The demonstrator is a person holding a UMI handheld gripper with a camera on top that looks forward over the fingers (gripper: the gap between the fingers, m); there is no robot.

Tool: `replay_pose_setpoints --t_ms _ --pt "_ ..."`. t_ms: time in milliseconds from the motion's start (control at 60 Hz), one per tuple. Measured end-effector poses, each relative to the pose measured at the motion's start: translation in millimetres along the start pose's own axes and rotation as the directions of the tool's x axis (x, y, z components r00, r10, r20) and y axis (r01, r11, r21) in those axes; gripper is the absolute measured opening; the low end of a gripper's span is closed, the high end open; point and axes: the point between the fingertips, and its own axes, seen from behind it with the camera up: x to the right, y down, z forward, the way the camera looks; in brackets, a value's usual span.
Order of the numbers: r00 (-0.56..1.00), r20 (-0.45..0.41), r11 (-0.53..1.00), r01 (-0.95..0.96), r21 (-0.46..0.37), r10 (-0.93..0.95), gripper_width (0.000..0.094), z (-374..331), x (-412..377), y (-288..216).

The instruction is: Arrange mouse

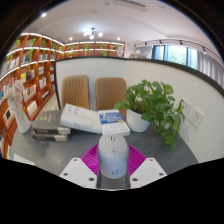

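A white mouse [112, 152] sits lengthwise between my two fingers, its rear end toward the camera. The magenta pads [91, 158] press against it on both sides. My gripper [112, 163] is shut on the mouse and holds it over the near part of the grey table [60, 150]. I cannot see the mouse's underside or whether it touches the table.
Beyond the fingers lie a stack of books [48, 122], a white book [80, 118] and a blue-covered book [114, 123]. A potted plant [155, 105] stands at the right. Two chairs [78, 92] stand behind the table, with bookshelves [30, 70] at the left.
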Motion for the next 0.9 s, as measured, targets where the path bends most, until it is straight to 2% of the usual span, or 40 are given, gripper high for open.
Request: replay_pose_setpoints --t_ms 117,167,317,433,567,683,850,900 --pt "0.999 0.025 0.991 -0.031 0.129 0.028 0.0328 -65.3 -83.7 -72.9" --pt "0.998 0.056 0.986 -0.052 0.157 0.043 0.0326 -89.8 -127.8 -92.9" --pt "0.988 0.152 0.982 -0.058 0.181 0.030 0.0325 -129.7 -261.1 -98.3" --pt "0.973 0.230 0.996 -0.027 0.083 0.007 0.0326 -126.0 -356.8 -38.8" --pt "0.968 0.244 0.996 0.070 -0.056 -0.054 0.0325 -105.4 -419.8 60.9" --pt "0.964 0.254 0.978 0.125 -0.169 -0.080 0.0327 -84.8 -441.2 139.8" --pt "0.961 0.256 0.958 0.165 -0.235 -0.103 0.0336 -80.9 -458.1 200.7" --pt "0.963 0.248 0.965 0.163 -0.204 -0.110 0.0372 -79.2 -457.8 199.8"
